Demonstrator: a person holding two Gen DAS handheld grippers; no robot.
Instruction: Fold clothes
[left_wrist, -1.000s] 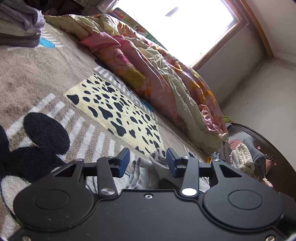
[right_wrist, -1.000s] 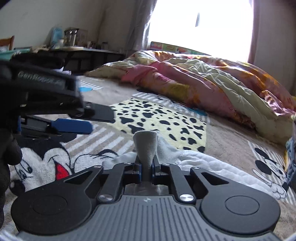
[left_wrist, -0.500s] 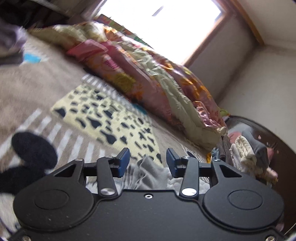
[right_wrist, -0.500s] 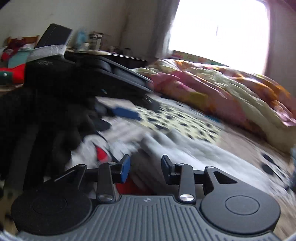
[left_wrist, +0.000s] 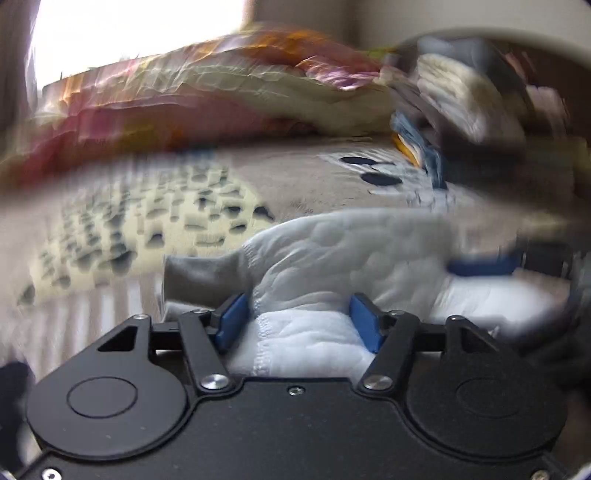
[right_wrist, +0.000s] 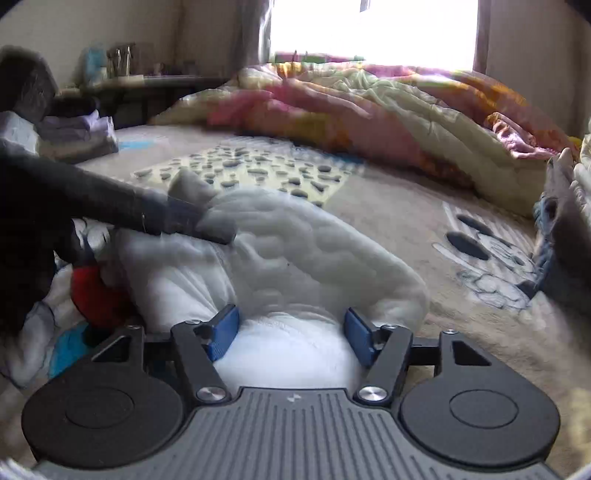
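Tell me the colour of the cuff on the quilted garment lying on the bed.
Grey, on a white quilted garment; the cuff shows best in the left wrist view.

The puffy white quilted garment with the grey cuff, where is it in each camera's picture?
Left wrist view: the puffy white quilted garment fills the lower middle, running down between the opening blue pads of the left gripper.
Right wrist view: it sprawls across the centre-left, reaching between the opening pads of the right gripper.
Shared landmark: the yellow black-spotted blanket patch lies behind it in both.
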